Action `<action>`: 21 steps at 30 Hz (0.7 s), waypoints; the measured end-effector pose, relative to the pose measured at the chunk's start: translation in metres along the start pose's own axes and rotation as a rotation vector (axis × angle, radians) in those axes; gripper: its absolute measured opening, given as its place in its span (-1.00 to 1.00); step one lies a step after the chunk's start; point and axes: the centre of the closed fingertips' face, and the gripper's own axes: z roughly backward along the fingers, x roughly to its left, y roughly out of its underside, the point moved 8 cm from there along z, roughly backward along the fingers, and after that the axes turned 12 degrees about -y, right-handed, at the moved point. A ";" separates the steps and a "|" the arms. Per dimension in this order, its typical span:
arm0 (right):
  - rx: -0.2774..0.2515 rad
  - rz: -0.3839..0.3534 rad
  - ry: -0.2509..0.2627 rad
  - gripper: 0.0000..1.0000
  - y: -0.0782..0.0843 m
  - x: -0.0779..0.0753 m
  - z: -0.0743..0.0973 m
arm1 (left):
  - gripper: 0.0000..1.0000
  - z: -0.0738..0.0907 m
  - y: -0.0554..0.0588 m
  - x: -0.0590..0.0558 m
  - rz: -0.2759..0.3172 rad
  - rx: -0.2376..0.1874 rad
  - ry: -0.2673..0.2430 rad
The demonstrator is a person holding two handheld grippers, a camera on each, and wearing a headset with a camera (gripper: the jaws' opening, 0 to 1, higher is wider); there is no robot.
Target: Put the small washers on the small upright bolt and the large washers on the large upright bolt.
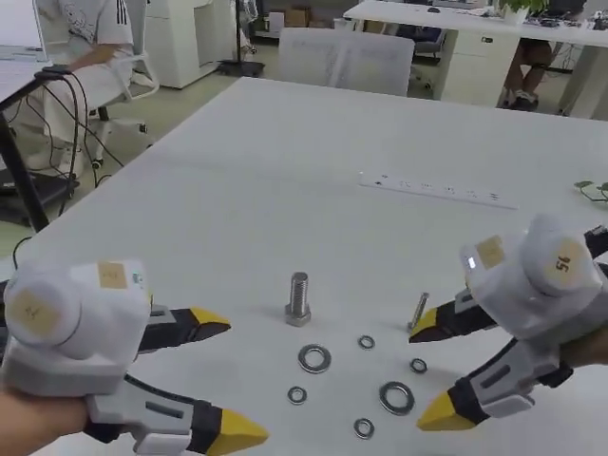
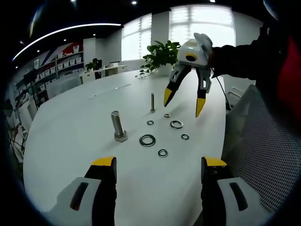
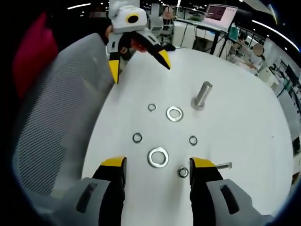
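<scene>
1. Left gripper (image 1: 231, 378): at 8 o'clock on the white table (image 1: 285, 171) in the head view. Jaws are spread wide and hold nothing.
2. Right gripper (image 1: 432, 369): at 4 o'clock, jaws also released and wide, nothing clamped.
3. Large bolt (image 1: 298, 299): upright on its head, mid-table between the two grippers.
4. Small bolt (image 1: 419, 312): upright at 3 o'clock of the large bolt, just beside the right gripper's far jaw tip.
5. First large washer (image 1: 314, 358): flat on the table at 5 o'clock of the large bolt.
6. Second large washer (image 1: 396, 397): flat on the table. In the right gripper view it lies in line between that gripper's jaws.
7. Four small washers (image 1: 367, 342): flat and scattered around the large ones, all apart.
8. Power strip (image 1: 437, 190): at 1 o'clock, well apart.
</scene>
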 end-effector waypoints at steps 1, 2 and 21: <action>0.012 0.004 -0.006 0.10 -0.001 -0.001 -0.001 | 0.45 0.000 0.000 0.000 0.001 0.000 0.000; 0.019 0.007 -0.012 0.09 -0.002 -0.001 -0.002 | 0.45 0.000 0.000 0.000 0.001 0.000 -0.001; 0.199 0.045 -0.087 -0.13 -0.009 -0.010 -0.025 | 0.43 -0.001 -0.001 0.002 0.008 -0.011 -0.010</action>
